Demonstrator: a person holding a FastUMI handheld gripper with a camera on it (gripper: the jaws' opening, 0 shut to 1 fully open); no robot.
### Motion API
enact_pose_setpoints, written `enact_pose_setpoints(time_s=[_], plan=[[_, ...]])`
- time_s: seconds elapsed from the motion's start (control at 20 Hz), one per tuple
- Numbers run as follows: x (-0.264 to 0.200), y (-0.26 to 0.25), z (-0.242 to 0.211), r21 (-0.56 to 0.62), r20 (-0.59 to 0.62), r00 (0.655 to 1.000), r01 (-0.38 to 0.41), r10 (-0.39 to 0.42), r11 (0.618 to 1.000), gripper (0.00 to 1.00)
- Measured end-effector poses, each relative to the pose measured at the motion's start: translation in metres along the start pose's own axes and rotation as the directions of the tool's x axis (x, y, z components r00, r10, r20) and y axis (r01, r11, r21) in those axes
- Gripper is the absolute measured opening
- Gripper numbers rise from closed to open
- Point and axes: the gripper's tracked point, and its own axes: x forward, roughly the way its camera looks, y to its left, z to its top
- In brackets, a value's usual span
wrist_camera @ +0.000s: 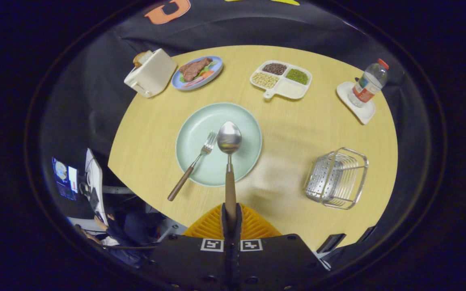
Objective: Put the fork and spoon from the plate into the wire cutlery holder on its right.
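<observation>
On the pale wood-grain round table (297,133), my gripper (230,220) clenches the wooden handle of the steel spoon (229,139), its bowl over the mint round plate (204,125) where the fork (194,161) lies, the wire cutlery holder (337,178) sitting lower right.

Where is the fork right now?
In the gripper view the fork lies on the green plate, its brown handle over the near rim, just left of the spoon that the gripper holds.
</observation>
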Motion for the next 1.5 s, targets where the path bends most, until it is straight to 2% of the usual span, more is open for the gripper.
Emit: enact_pose_setpoints(time_s=[0.3,0.55,0.75,1.0,1.35,1.4,1.5], plan=[[-0.068,-0.068,-0.006,0.119,0.025,1.000,0.005,-0.008,0.993,0.01],[-0.092,-0.116,-0.036,0.171,-0.036,0.999,0.040,-0.034,0.984,0.00],[-0.086,-0.135,-0.054,0.203,-0.099,0.994,0.060,-0.041,0.977,0.00],[-0.063,-0.142,-0.048,0.276,-0.177,0.984,0.064,-0.015,0.959,0.00],[-0.046,-0.141,-0.029,0.304,-0.197,0.980,0.082,-0.022,0.949,0.02],[-0.046,-0.141,-0.028,0.301,-0.195,0.980,0.089,-0.030,0.949,0.06],[-0.047,-0.138,-0.031,0.291,-0.194,0.980,0.090,-0.033,0.953,0.06]])
